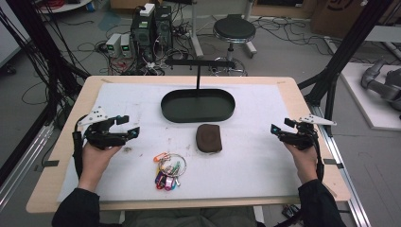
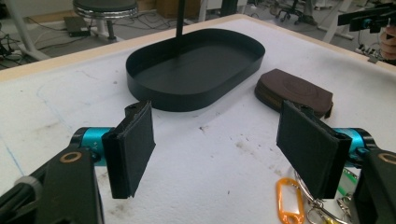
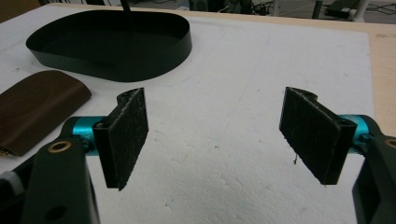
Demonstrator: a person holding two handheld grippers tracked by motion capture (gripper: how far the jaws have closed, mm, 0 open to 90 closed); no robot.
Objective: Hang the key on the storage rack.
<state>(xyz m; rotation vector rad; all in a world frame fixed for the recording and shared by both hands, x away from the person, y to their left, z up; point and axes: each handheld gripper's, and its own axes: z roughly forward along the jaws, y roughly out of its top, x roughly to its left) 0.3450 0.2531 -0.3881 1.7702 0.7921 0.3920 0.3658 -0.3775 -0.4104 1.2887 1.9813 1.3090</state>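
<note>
Left gripper (image 1: 128,126): your jaws stand wide apart with nothing between them; in the left gripper view the two black pads (image 2: 133,147) frame bare white mat.
Right gripper (image 1: 278,131): likewise released, jaws spread, holding nothing; the pads (image 3: 125,135) look over plain mat.
Left hand (image 1: 97,153): rests at the left side of the table, gripper pointing inward toward the middle.
Right hand (image 1: 302,156): at the right side, gripper pointing inward too.
Key ring (image 1: 169,171): lies flat on the mat, front centre, with coloured tags fanned beneath it; an orange tag (image 2: 289,199) shows just past your left gripper's right-hand jaw.
Pouch (image 1: 209,137): brown, flat, between the key ring and the tray, apart from both.
Tray (image 1: 170,112): dark oval with a thin post rising from it, long axis running across the table, beyond the pouch.
Mat (image 1: 255,161): white, with a few dirt marks.
Bearing: the key ring sits forward and to the right of your left gripper, near it; from your right gripper it is well apart. The pouch lies roughly midway between the two grippers, slightly closer to the right.
Judgement: your left hand is the nearer one for the keys; the pouch could go to either.
</note>
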